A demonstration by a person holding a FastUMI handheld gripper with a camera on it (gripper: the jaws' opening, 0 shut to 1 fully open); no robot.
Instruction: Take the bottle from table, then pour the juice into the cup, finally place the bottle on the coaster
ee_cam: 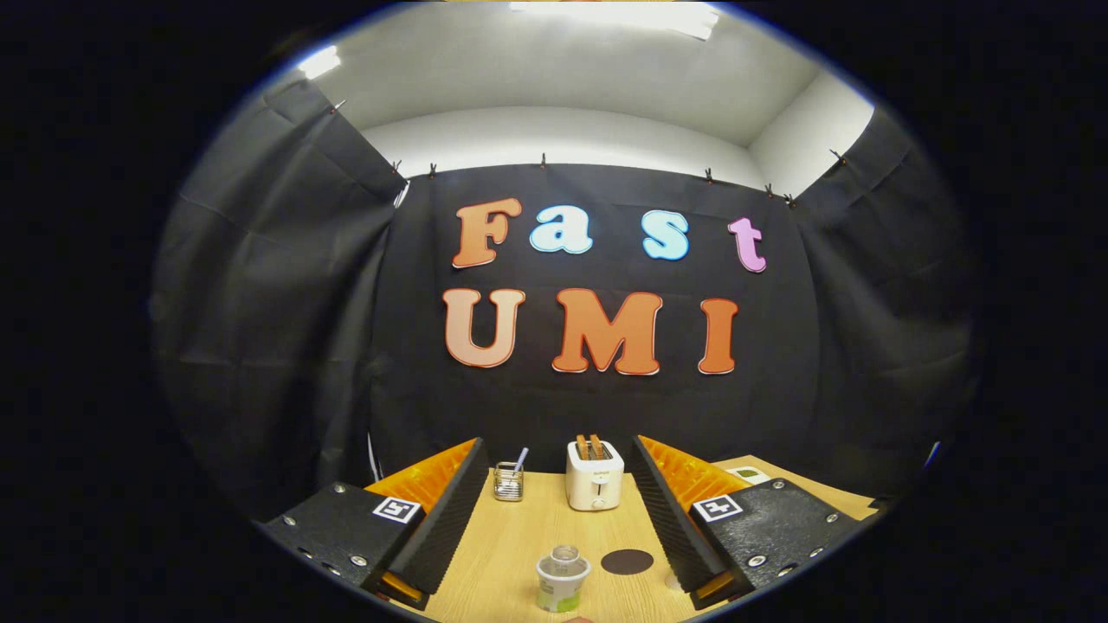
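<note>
Gripper view looks down the two black fingers (433,528), which stand wide apart with bare wooden table (519,545) between them and nothing in their hold; the gripper (558,541) hangs above the near part of the table. Taking the cup (562,578) as the landmark: it stands between the fingers, close in front of the camera, a pale cup with a green band low on its side and what looks like a clear rim or insert at its mouth. Just to the right of the cup lies the dark round coaster (627,561), flat on the table and apart from it. Beyond the cup, at the far edge of the table, stands a white toaster (594,475) with toast in its slots, and to the left of that a small wire holder (508,481).

No bottle can be made out, so the task appears to sit at its first step. The next move calls for finding the bottle and closing both fingers on its body.

Lettering on the toaster and cup is too small to read.
</note>
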